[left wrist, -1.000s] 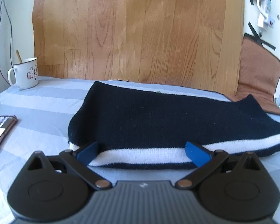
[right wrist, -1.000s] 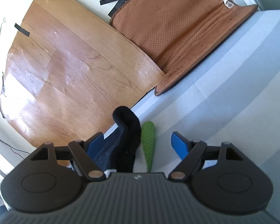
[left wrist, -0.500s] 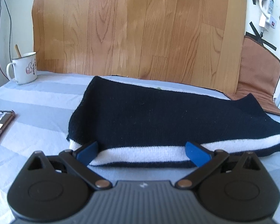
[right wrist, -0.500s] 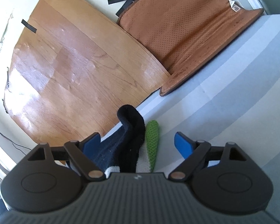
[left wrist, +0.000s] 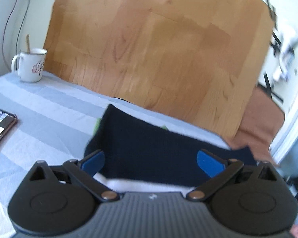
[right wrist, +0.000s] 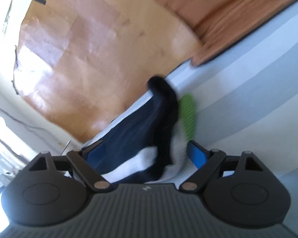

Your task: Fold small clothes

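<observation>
Dark navy garment [left wrist: 168,150] with white band lies on the striped bench [left wrist: 49,123], close to the wood-grain panel [left wrist: 159,59] at the back; green piece [right wrist: 187,115] pokes out beside it. Left hand-held gripper [left wrist: 151,158] has jaws spread wide over the near hem, pads not pressing on fabric. Right hand-held gripper [right wrist: 145,152] has just been opening, jaws wide, garment's end edge and white band between them but not pinched. Fabric looks like soft, light knit: likely floppy, bunches easily, won't slip much; best taken at corners or the banded hem, both layers together. Near edge of garment is free; far edge sits tight to the panel, so little room behind. Open bench to the left up to a phone [left wrist: 0,127] and mug [left wrist: 30,65]; brown mat [right wrist: 228,19] far right. Both views blurred.
</observation>
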Tool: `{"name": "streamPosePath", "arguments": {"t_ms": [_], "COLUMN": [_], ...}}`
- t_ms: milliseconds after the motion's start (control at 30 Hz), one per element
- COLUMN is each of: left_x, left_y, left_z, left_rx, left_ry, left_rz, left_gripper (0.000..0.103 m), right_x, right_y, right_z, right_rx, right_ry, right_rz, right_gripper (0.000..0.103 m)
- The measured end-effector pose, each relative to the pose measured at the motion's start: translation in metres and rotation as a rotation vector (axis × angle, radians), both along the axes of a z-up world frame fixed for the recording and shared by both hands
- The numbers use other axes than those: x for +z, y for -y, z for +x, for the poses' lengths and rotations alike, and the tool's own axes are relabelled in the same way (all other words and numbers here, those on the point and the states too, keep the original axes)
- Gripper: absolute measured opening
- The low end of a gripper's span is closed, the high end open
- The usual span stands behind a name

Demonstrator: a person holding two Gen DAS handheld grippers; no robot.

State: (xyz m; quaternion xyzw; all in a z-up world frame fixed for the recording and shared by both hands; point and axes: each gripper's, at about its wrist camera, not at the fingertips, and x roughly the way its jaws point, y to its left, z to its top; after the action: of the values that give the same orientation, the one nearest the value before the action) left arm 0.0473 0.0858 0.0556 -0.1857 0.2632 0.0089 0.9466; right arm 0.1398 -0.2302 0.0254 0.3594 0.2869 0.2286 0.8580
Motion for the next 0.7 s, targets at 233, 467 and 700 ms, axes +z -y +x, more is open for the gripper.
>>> {"name": "streamPosePath", "arguments": {"t_ms": [233, 467, 700], "left_x": [-0.027, -0.021, -0.007], "left_y": [0.013, 0.009, -0.086], "left_z": [0.064, 0.056, 0.02], "left_rx": [-0.015, -0.047, 0.148], "left_ry": [-0.154, -0.116, 0.116], "left_rz": [0.108, 0.066, -0.343], "left_gripper": [0.1, 0.098, 0.097], "right_x": [0.014, 0.068, 0.117], "right_y": [-0.041, -0.062, -0.2], "right_z": [0.018, 0.002, 0.023], "right_rx": [-0.053, -0.037, 0.251], "right_ry": [-0.047, 0.091, 0.23], "right_rz": [-0.181, -0.195, -0.363], "right_gripper": [0.057, 0.033, 0.029]}}
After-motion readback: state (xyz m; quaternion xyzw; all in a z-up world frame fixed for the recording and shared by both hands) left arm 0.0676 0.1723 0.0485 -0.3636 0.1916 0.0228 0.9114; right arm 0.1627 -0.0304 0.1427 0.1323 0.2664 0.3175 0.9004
